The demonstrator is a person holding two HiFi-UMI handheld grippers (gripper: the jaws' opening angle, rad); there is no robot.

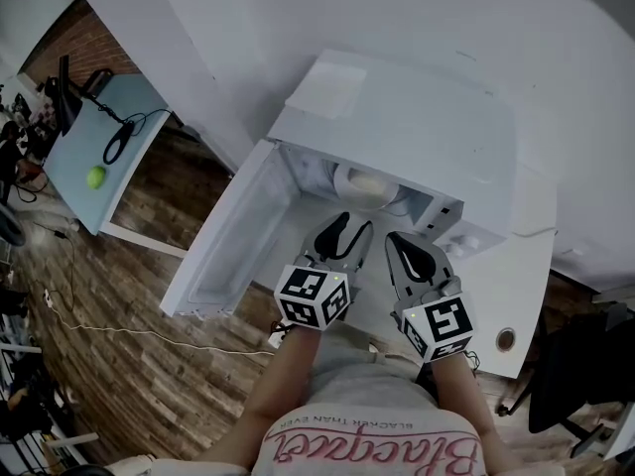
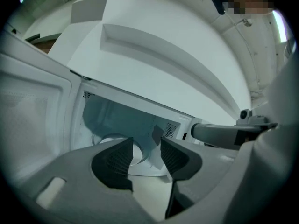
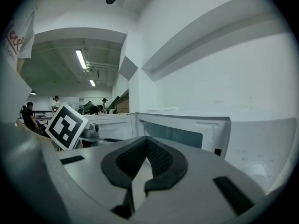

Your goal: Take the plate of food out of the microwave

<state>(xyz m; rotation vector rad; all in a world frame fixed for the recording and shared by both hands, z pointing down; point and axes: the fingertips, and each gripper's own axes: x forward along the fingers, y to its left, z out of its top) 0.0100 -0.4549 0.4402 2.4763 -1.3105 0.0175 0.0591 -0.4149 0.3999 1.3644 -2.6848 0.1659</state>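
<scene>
A white microwave (image 1: 417, 117) stands on a white counter, its door (image 1: 233, 236) swung open to the left. Inside the cavity sits a pale plate of food (image 1: 362, 184), also seen low in the cavity in the left gripper view as the plate (image 2: 106, 139). My left gripper (image 1: 342, 234) hovers at the cavity mouth, just short of the plate; its jaws stand open with nothing between them (image 2: 146, 143). My right gripper (image 1: 412, 256) is beside it to the right, in front of the control panel. In its own view the right gripper (image 3: 145, 138) is shut and empty, before the microwave (image 3: 187, 134).
A light blue table (image 1: 119, 137) with a green ball (image 1: 95, 177) and black cables stands far left over wooden floor. A black chair (image 1: 580, 365) is at the right of the counter (image 1: 516, 296). Several people (image 3: 29, 111) are far off in the room.
</scene>
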